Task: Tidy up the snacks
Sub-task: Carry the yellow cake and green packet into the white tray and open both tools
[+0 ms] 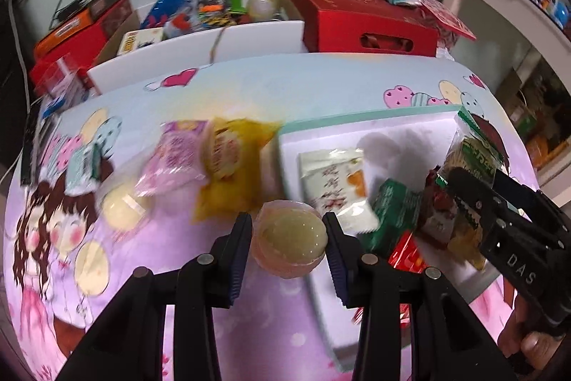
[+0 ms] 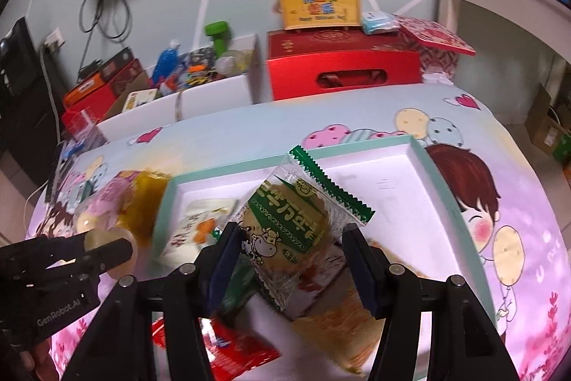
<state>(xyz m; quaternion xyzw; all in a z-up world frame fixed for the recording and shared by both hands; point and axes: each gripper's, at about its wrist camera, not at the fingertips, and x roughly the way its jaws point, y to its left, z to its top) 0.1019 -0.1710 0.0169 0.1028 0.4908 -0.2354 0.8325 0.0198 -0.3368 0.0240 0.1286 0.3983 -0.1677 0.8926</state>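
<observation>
My left gripper (image 1: 287, 220) is shut on a round jelly cup (image 1: 291, 238), pale yellow-green in clear plastic, just left of the white tray with a mint rim (image 1: 357, 120). My right gripper (image 2: 292, 231) is shut on a clear cracker packet with green print (image 2: 285, 220), held above the tray (image 2: 357, 145). In the tray lie a white packet (image 1: 332, 181), a green packet (image 1: 396, 213) and a red packet (image 2: 242, 345). A pink packet (image 1: 175, 156), a yellow packet (image 1: 232, 166) and another jelly cup (image 1: 123, 206) lie on the cartoon-print tablecloth, left of the tray.
Behind the table stand a red box (image 2: 342, 66) with a yellow handled box (image 2: 319, 2) on it, and a white carton of clutter (image 2: 210, 88). A white shelf (image 2: 499, 6) with a purple basket is at the right. A person's hand holds the right gripper.
</observation>
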